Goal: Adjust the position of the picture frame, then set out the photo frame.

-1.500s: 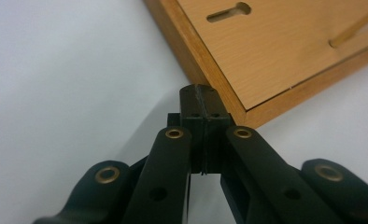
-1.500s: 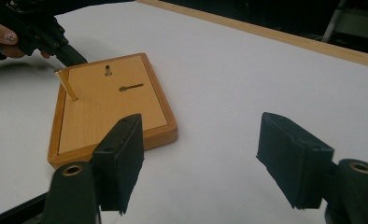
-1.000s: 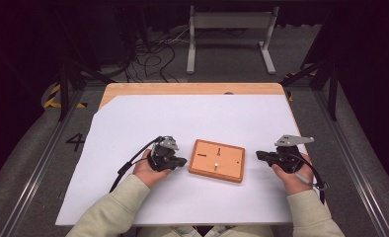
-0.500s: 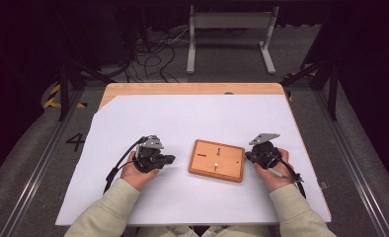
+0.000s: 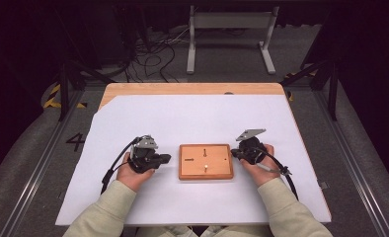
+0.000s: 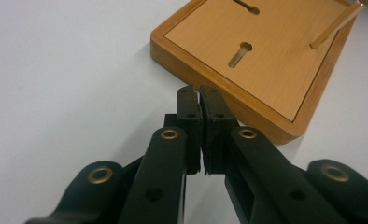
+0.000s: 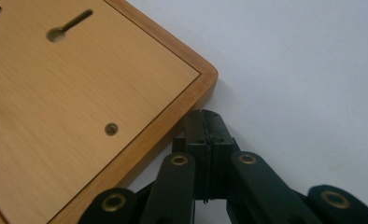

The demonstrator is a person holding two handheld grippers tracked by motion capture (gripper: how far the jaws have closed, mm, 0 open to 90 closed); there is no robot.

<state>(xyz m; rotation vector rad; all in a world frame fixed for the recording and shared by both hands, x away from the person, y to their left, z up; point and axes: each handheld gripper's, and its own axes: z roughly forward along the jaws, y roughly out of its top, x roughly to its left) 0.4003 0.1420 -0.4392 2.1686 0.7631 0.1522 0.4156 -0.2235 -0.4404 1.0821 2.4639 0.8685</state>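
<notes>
A flat, rectangular board of light wood with a darker raised rim lies near the front of the white-covered surface, between the two hands; its face carries two dark keyhole-shaped slots and one slim pale peg standing upright in it. In the left gripper view that peg shows as a thin brass-coloured rod rising from the board's far part, with a keyhole slot nearer the camera.

The left gripper is held in the person's left hand just beside the board's left edge, pointing toward it but apart from it; its jaws stand all but closed with a hairline gap between the pads — they have just parted by a trace, and nothing is between them. In its own view the tips sit just short of the board's rim.

The right gripper, held in the right hand with its grey three-cornered plate on top, sits at the board's right edge; its jaws are pressed fully together and hold nothing. In the right gripper view the closed tips lie right against the rim below the board's rounded corner; whether they truly touch the wood cannot be told. A small round brass-ringed hole shows on the board's face near that edge.

On the floor mat left of the surface a large painted "4" can be read — no other writing or brand is legible.
</notes>
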